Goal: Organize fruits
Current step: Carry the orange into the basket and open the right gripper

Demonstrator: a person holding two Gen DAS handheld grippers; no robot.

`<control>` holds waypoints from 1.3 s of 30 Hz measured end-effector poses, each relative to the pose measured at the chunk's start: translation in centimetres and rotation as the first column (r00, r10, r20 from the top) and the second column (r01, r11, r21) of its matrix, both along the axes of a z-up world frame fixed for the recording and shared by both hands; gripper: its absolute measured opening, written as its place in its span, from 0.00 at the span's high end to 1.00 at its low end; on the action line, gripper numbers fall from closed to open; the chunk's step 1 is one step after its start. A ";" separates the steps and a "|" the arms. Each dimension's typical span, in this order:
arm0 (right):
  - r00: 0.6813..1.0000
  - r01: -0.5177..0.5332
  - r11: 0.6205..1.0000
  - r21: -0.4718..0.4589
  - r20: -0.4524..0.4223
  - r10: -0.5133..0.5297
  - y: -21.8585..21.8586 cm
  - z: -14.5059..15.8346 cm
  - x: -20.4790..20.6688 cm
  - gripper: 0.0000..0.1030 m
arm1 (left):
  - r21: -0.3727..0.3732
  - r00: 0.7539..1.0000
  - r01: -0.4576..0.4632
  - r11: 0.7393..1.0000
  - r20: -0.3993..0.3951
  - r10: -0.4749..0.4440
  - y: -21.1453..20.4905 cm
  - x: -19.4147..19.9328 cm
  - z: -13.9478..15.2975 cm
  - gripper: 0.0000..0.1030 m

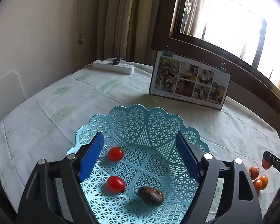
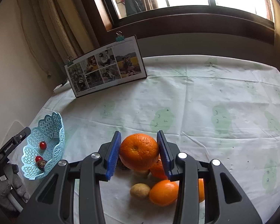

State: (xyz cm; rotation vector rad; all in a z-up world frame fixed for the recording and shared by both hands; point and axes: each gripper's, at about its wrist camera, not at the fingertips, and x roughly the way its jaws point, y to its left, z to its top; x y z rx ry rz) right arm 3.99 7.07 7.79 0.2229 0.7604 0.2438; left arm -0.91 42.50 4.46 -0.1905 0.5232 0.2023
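Note:
A light blue lattice basket [image 1: 128, 110] holds two red cherry tomatoes [image 1: 115, 154] [image 1: 115, 184] and a dark brown wrinkled fruit [image 1: 150, 195]. My left gripper [image 1: 139, 138] hangs open over the basket with nothing between its blue pads [image 1: 91, 155]. My right gripper [image 2: 139, 133] is shut on a large orange [image 2: 139, 151], with both pads pressed on its sides, just above a pile of fruit. In that pile lie smaller oranges [image 2: 163, 192] and a tan round fruit [image 2: 140, 191]. The basket [image 2: 52, 119] stands far left in the right wrist view.
A photo board [image 1: 188, 82] with binder clips stands at the back of the table, and a white power strip [image 1: 113, 67] lies in the far left corner. The cloth-covered table [image 2: 214, 93] stretches wide to the right of the pile. A window and curtains are behind.

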 end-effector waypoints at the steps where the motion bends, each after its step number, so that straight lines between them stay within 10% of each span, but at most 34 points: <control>1: 1.000 -0.013 1.000 0.005 0.006 0.013 0.4 0.3 -0.1 0.61 | 0.006 1.000 -0.009 1.000 0.006 0.009 0.2 -0.2 0.1 0.19; 25: 0.936 -0.352 0.936 0.004 -0.016 0.352 17.5 1.1 -1.7 0.61 | 0.075 0.995 -0.071 0.995 0.080 0.065 3.1 -3.9 0.0 0.04; 39: 0.931 -0.363 0.932 -0.013 -0.043 0.362 19.2 0.1 -1.5 0.60 | 0.057 0.994 -0.083 0.995 0.071 0.079 4.4 -4.2 -0.3 0.03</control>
